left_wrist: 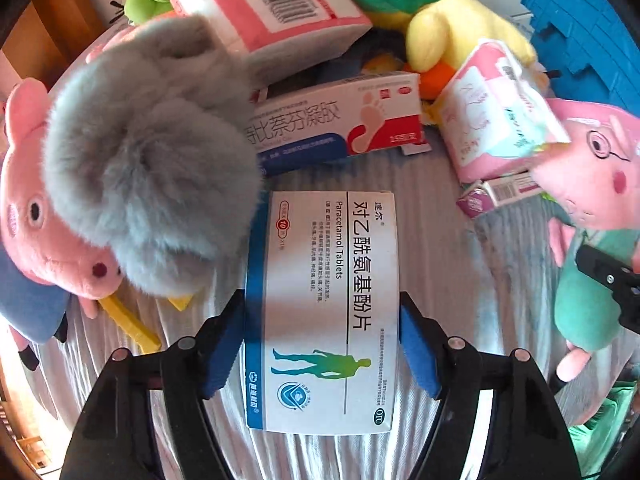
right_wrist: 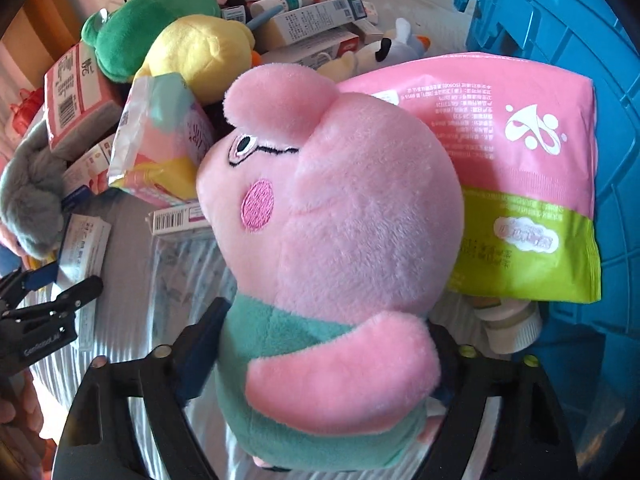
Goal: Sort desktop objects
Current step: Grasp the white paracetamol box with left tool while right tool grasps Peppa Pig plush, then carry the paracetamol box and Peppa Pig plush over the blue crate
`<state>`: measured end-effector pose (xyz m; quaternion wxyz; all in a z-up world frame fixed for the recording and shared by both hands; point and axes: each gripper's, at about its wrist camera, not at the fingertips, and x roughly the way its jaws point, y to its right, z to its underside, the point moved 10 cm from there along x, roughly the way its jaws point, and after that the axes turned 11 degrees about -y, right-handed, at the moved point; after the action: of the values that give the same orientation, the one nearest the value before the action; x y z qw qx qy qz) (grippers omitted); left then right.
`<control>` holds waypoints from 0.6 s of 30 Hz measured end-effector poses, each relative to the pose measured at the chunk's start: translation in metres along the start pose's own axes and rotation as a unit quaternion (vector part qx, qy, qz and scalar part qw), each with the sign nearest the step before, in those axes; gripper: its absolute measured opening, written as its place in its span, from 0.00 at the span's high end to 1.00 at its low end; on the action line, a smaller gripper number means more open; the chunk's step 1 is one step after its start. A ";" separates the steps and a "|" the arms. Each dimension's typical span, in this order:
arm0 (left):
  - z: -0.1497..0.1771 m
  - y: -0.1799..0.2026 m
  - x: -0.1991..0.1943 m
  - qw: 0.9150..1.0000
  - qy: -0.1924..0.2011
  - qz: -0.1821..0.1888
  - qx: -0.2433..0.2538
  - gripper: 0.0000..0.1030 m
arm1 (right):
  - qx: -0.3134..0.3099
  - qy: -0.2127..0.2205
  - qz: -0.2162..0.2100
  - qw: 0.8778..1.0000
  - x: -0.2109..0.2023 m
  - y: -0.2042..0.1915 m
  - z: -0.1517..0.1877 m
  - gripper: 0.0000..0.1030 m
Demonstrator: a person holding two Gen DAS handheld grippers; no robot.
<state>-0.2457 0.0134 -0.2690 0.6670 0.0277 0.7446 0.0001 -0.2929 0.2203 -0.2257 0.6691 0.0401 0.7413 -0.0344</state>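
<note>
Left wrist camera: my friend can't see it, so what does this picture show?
The left gripper clamps its blue pads on the sides of a white-and-blue paracetamol tablet box over grey striped cloth. A fluffy grey plush toy and a pink pig plush in blue lie left, with more medicine boxes behind.

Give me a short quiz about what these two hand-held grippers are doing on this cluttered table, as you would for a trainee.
1. True or false: the left hand-held gripper has its blue pads on either side of the Paracetamol Tablets box.
2. What does the right hand-held gripper grip? A) the grey furry plush B) the pink pig plush in the green shirt C) the pink and green wipes pack
3. Fill in: to the right of the pile stands a ____ plastic crate.

Key:
1. True.
2. B, the pink pig plush; the grey furry plush lies beside the tablets box, and the wipes pack sits behind the pig.
3. Blue.
</note>
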 end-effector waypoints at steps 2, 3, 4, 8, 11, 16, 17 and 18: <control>0.005 0.001 -0.011 1.000 0.012 0.001 0.005 0.31 | -0.007 0.006 0.001 1.000 -0.005 -0.003 0.003 0.23; 0.007 0.002 -0.018 1.000 0.021 0.001 0.008 0.31 | -0.009 0.008 -0.001 1.000 -0.007 -0.005 0.006 0.24; 0.009 0.003 -0.027 0.999 0.031 0.002 0.012 0.31 | -0.011 0.011 -0.005 1.000 -0.011 -0.007 0.008 0.25; 0.015 0.003 -0.060 0.997 0.071 -0.001 0.022 0.31 | -0.022 0.033 -0.008 0.999 -0.031 -0.013 0.014 0.26; 0.018 0.003 -0.087 0.995 0.101 0.000 0.025 0.31 | -0.028 0.058 -0.018 0.998 -0.055 -0.018 0.016 0.26; -0.011 -0.002 -0.126 0.989 0.144 0.005 0.023 0.31 | -0.035 0.120 -0.031 0.992 -0.104 -0.020 0.012 0.26; -0.016 0.008 -0.128 0.988 0.153 0.005 0.023 0.31 | -0.036 0.134 -0.031 0.990 -0.115 -0.020 0.011 0.26; -0.017 0.008 -0.137 0.986 0.164 0.005 0.023 0.31 | -0.037 0.149 -0.032 0.988 -0.125 -0.023 0.005 0.26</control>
<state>-0.2472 0.0163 -0.1307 0.5349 0.0469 0.8436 -0.0092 -0.2780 0.1954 -0.1021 0.5504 -0.0041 0.8346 -0.0222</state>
